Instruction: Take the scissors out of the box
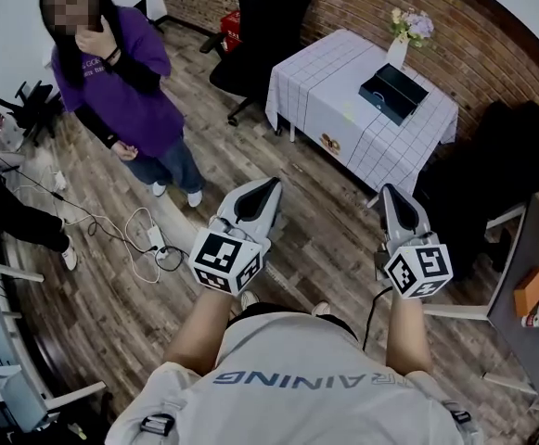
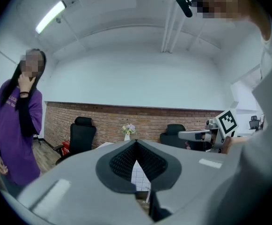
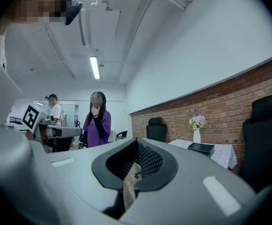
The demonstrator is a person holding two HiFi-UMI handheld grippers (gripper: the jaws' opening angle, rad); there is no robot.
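A dark open box (image 1: 394, 92) lies on a table with a white checked cloth (image 1: 343, 100) across the room; the scissors are not visible in any view. I stand well back from it. My left gripper (image 1: 270, 186) and right gripper (image 1: 387, 192) are held level in front of me, side by side, both pointing toward the table. The left gripper (image 2: 136, 143) has its jaws together with nothing between them. The right gripper (image 3: 136, 142) is likewise shut and empty. In the right gripper view the box (image 3: 201, 148) sits beside a white vase of flowers (image 3: 197, 134).
A person in a purple top (image 1: 121, 72) stands on the wooden floor at left, near cables and a power strip (image 1: 153, 241). Black office chairs (image 1: 264, 26) stand behind and right of the table (image 1: 492, 165). A grey desk (image 1: 529, 295) is at far right.
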